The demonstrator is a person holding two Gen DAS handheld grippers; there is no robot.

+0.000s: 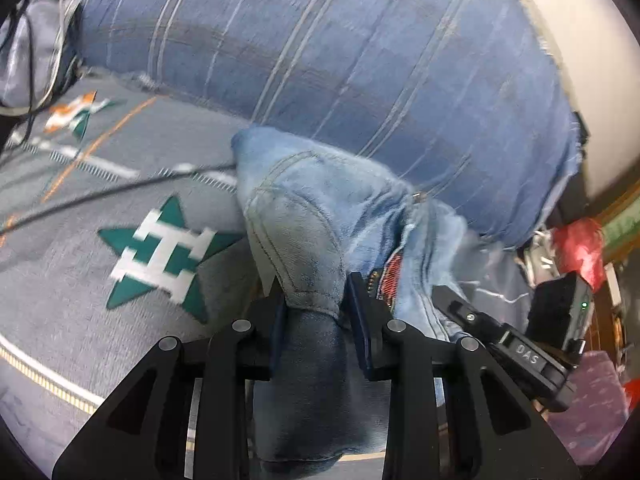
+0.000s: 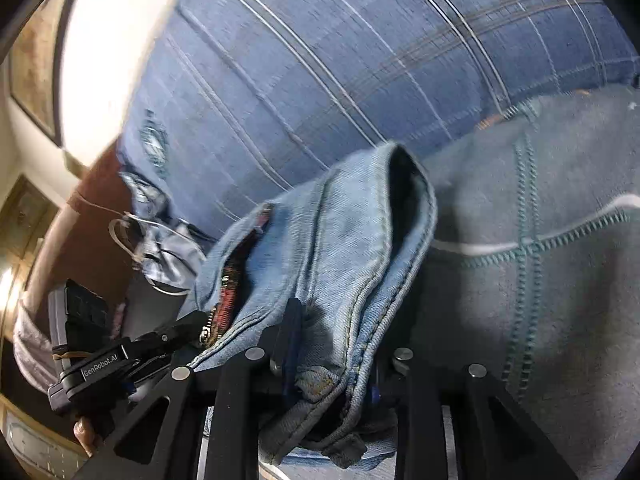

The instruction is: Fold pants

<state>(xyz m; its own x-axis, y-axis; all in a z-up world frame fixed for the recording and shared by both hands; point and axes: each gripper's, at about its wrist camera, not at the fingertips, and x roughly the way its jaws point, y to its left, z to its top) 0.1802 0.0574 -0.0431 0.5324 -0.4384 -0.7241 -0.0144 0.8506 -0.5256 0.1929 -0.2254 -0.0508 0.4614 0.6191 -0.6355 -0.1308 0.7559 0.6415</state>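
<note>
1. Left gripper [image 1: 314,300] was clamped on a bunched fold of the light-blue denim pants [image 1: 320,208], jaws narrow w/ fabric pinched between.
2. Right gripper [image 2: 332,344] was likewise closed on the pants [image 2: 332,240] at a stitched hem/waist edge; cloth draped over its fingers.
3. Pants hung lifted betw. both grippers; open zipper w/ red lining [image 1: 390,280] at 3 o'clock of the left grip.
4. Behind, at 12 o'clock: dark-blue plaid cushion [image 1: 340,60].
5. Beneath, at 9 o'clock in left view: grey rug w/ green star motif [image 1: 160,256].
6. Right gripper's body [image 1: 500,344] showed at 3 o'clock in left view.
</note>
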